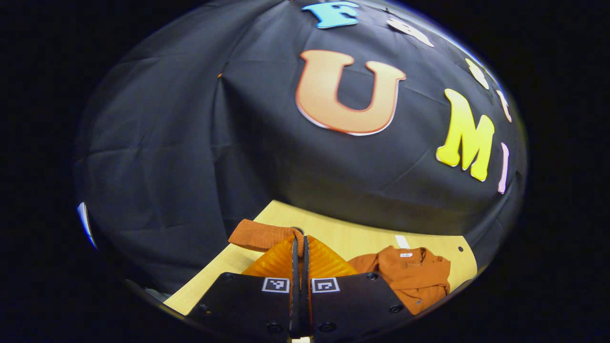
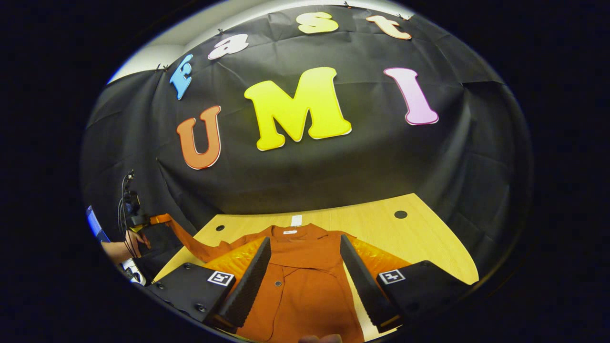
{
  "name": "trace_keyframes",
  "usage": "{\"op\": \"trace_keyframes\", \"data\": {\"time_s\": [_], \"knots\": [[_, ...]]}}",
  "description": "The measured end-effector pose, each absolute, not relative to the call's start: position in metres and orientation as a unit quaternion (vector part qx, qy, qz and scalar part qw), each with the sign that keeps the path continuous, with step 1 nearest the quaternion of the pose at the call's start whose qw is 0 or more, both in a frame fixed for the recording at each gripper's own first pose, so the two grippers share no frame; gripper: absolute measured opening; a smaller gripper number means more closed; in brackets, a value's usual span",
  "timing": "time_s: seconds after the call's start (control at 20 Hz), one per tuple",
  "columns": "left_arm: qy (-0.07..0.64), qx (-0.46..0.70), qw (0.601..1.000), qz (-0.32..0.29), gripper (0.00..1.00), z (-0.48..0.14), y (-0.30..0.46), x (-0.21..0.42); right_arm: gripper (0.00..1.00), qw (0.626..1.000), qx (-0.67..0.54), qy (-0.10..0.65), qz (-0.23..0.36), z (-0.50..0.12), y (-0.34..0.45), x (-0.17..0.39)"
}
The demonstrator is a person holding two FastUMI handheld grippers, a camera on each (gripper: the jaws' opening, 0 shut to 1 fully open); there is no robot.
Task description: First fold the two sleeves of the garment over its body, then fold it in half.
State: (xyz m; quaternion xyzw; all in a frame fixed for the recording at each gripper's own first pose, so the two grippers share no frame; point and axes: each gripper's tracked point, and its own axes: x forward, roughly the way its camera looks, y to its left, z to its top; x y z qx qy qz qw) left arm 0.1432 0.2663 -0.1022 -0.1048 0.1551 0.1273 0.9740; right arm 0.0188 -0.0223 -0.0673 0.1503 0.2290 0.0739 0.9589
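surface: pale wooden table [image 2: 429, 233] against the black cloth wall
garment: rust-orange buttoned shirt [image 2: 305, 286] under the right claw [image 2: 305, 276], fingers apart
left claw [image 1: 299, 259]: clamped on the ribbed sleeve cuff [image 1: 259, 234]
advice: carry the cuff across the body, flat

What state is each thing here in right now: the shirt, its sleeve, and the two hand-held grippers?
Shirt: lying on the table, buttoned, collar toward the wall, not yet folded in half.
Sleeve: lifted off the table, pinched at the cuff.
Left hand-held gripper: shut on the sleeve.
Right hand-held gripper: open above the shirt, holding nothing.
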Motion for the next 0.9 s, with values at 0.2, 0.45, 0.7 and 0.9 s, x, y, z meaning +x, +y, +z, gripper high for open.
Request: {"op": "trace_keyframes", "data": {"time_s": [0.2, 0.45, 0.7, 0.9], "knots": [[0.131, -0.043, 0.988, 0.063, 0.03, -0.055, 0.193, 0.193, 0.94, 0.958, 0.169, 0.226, 0.053, -0.075, -0.060, 0.002], [0.132, 0.000, 0.991, -0.027, 0.03, -0.043, 0.065, 0.246, 0.94, 0.959, 0.180, 0.218, 0.003, -0.078, -0.117, -0.018], [0.171, 0.039, 0.978, -0.115, 0.03, -0.089, -0.066, 0.274, 0.92, 0.959, 0.168, 0.222, -0.049, -0.079, -0.170, -0.052], [0.215, 0.069, 0.963, -0.147, 0.03, -0.163, -0.139, 0.284, 0.92, 0.954, 0.162, 0.237, -0.092, -0.087, -0.200, -0.086]]}}
